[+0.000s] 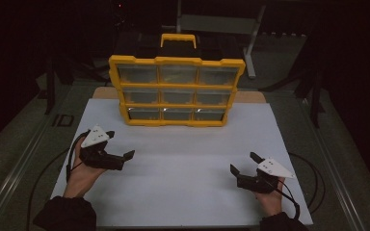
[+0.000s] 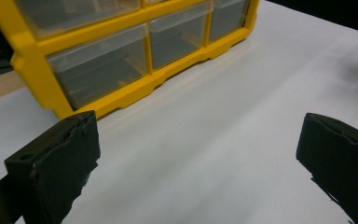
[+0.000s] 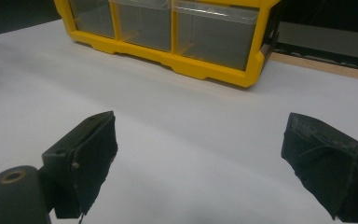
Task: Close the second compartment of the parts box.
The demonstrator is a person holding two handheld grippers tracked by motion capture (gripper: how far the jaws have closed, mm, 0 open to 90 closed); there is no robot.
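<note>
A: Yellow organizer (image 1: 177, 90), clear drawers, 3 rows of 3. Where's it vs the fingers?

B: Well ahead of both sets, standing upright at the far part of the white sheet (image 1: 183, 163). Nothing touches it.

A: Left gripper (image 1: 122, 144)?

B: Held in the left hand (image 1: 83, 169), low over the sheet, tips aimed toward the sheet's middle. Jaws spread wide, nothing btwn them (bare white sheet in the gap, per the left gripper view). From there the organizer's bottom row (image 2: 135, 60) sits up and ahead of the near-side finger (image 2: 56, 163), angled off to one side.

A: Right gripper (image 1: 244, 162)?

B: Same deal: right hand (image 1: 270, 198) holds it, jaws apart, gap empty. In the right gripper view the bottom row (image 3: 168, 30) is straight beyond the fingers (image 3: 86, 158), w/ open sheet in between.

A: Grippers vs each other?

B: Well apart, one near each side of the sheet, tips facing roughly inward. Cables trail back off both.
</note>
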